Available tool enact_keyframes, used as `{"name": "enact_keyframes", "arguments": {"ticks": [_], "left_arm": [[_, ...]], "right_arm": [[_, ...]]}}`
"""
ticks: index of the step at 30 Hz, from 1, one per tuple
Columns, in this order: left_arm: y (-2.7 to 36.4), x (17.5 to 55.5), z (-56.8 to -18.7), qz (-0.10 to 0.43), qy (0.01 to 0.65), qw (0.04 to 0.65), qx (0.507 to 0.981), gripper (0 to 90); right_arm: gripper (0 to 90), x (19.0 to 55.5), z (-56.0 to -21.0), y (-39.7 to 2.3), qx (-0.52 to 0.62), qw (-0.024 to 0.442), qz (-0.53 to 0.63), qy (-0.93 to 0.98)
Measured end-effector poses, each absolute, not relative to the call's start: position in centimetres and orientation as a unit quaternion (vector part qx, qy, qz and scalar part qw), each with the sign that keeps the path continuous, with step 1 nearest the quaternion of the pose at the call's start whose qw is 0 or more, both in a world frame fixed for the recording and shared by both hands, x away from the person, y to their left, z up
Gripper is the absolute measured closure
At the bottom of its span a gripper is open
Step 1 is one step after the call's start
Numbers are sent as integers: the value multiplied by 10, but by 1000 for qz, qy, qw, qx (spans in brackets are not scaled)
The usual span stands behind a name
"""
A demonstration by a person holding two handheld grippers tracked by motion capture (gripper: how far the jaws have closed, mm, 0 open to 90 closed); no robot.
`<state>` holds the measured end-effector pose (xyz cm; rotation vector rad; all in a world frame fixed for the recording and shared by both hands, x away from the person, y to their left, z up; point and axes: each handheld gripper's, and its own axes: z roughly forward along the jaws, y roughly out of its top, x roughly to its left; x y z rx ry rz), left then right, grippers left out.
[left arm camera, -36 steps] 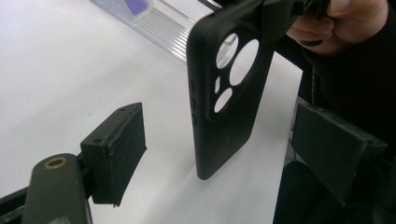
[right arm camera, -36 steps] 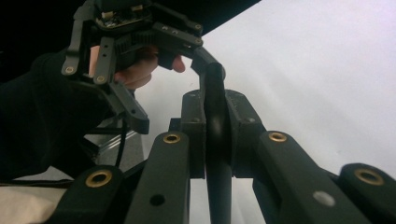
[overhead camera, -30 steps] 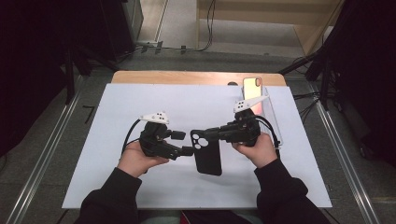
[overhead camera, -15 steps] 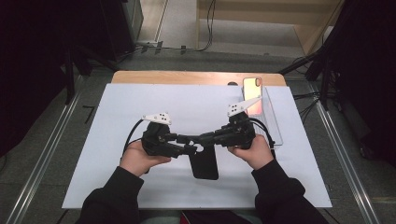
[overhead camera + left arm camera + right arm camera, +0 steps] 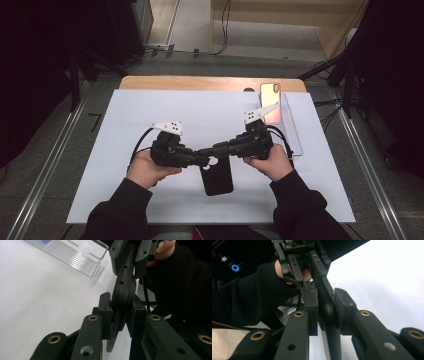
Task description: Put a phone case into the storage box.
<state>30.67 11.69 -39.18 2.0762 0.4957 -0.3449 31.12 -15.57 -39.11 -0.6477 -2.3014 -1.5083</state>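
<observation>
Since a second ago, drawn nearer the body and lower on the white mat (image 5: 150, 107), with the black phone case (image 5: 216, 174) now hanging toward six o'clock. Left gripper (image 5: 202, 159) and right gripper (image 5: 216, 149) both clamped on its top edge, meeting at mat centre. Could slip or twist if either jaw pair eases, given such thin purchase. Hard to make out: case underside, and contents of clear tray (image 5: 287, 125) at two o'clock.

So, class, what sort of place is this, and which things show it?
Probably a lab or recording workspace: a white-covered wooden table with metal floor rails alongside, loose cables, and a person working two black hand-held grippers on a black phone case.
</observation>
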Motion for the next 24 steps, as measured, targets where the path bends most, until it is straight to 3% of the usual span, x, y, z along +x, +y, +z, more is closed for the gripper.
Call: {"name": "enact_keyframes", "arguments": {"ticks": [3, 8, 14, 20, 23, 24], "left_arm": [[117, 307, -391, -149, 200, 473, 845, 766], [121, 307, -389, -144, 211, 472, 844, 767], [131, 311, -387, -124, 244, 473, 838, 765], [137, 315, -386, -112, 289, 467, 828, 764], [139, 316, -386, -99, 315, 458, 825, 763], [139, 317, -386, -100, 324, 457, 822, 763]], "right_arm": [[686, 310, -389, -157, -225, 153, -531, -802], [441, 308, -387, -155, -255, 114, -526, -803], [286, 308, -386, -156, -276, 67, -532, -798], [202, 308, -387, -160, -274, 43, -528, -803], [0, 308, -391, -158, -280, 30, -528, -801], [0, 308, -393, -157, -287, 25, -521, -804]]}}
